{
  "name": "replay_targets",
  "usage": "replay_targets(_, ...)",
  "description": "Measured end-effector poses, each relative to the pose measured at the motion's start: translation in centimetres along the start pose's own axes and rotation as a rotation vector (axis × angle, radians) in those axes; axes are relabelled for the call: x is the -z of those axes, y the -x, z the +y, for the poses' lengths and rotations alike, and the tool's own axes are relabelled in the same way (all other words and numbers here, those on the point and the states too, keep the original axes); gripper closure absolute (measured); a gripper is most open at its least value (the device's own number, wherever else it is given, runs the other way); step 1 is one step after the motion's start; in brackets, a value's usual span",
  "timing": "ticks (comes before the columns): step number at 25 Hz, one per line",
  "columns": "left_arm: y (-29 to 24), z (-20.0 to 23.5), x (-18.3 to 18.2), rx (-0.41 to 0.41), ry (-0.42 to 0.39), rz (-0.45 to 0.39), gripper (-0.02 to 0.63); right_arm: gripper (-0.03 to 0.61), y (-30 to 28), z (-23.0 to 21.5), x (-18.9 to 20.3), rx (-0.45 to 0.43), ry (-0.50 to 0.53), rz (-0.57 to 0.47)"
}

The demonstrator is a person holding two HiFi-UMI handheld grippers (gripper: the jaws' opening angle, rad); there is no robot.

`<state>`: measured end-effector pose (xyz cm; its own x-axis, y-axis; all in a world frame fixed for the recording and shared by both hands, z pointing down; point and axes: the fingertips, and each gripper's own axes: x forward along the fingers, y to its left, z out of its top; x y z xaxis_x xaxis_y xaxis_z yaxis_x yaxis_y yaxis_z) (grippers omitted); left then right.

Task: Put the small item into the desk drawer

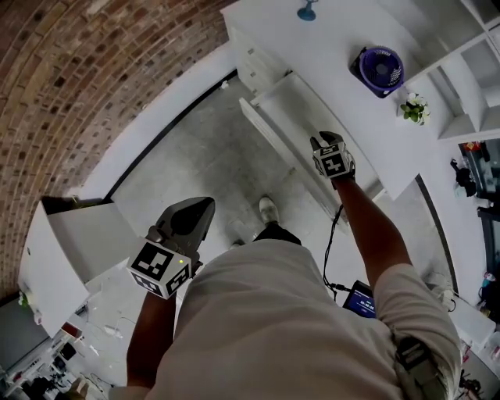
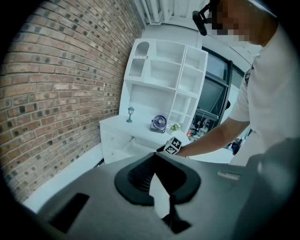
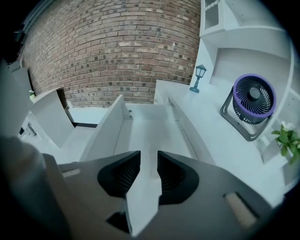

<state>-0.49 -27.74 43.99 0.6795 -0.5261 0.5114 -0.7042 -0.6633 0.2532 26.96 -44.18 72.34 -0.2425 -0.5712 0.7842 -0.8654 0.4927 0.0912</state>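
The white desk drawer [image 1: 273, 144] stands pulled out from the white desk [image 1: 328, 47]. Its inside [image 3: 145, 126] looks bare in the right gripper view. My right gripper [image 1: 323, 141] hangs over the drawer's near end. Its jaws [image 3: 149, 161] stand open with a narrow gap and nothing between them. My left gripper [image 1: 205, 207] is held back near my body, over the floor and away from the desk. Its fingertips [image 2: 152, 161] meet with nothing in them. No small item shows in any view.
On the desk stand a purple fan [image 1: 379, 70], a small blue lantern figure [image 1: 306, 11] and a little plant [image 1: 414, 108], with white shelves behind. A white cabinet [image 1: 70, 250] is at the left by the brick wall [image 1: 94, 70]. A cable and a device [image 1: 359, 299] lie on the floor.
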Motion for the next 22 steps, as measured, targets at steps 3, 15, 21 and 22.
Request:
replay_targets(3,1.6,-0.3,0.7,0.014,-0.007,-0.017,0.608,0.467,2.1,1.1,-0.5,0.016,-0.001,-0.027)
replay_targets(15,8.9,-1.3,4.0,0.057,-0.035,-0.079,0.609,0.553,10.6,8.2,-1.4,0.060,-0.033,-0.126)
replay_targets(21,13.2,-1.6,6.9,0.055,-0.026,-0.099,0.609,0.565,14.7,15.2,-1.2,-0.004,-0.040,-0.163)
replay_targets(22,14.0,-1.6,7.5,0.053,-0.023,-0.102,0.608,0.565,15.2,16.6,-1.2,-0.018,-0.037,-0.167)
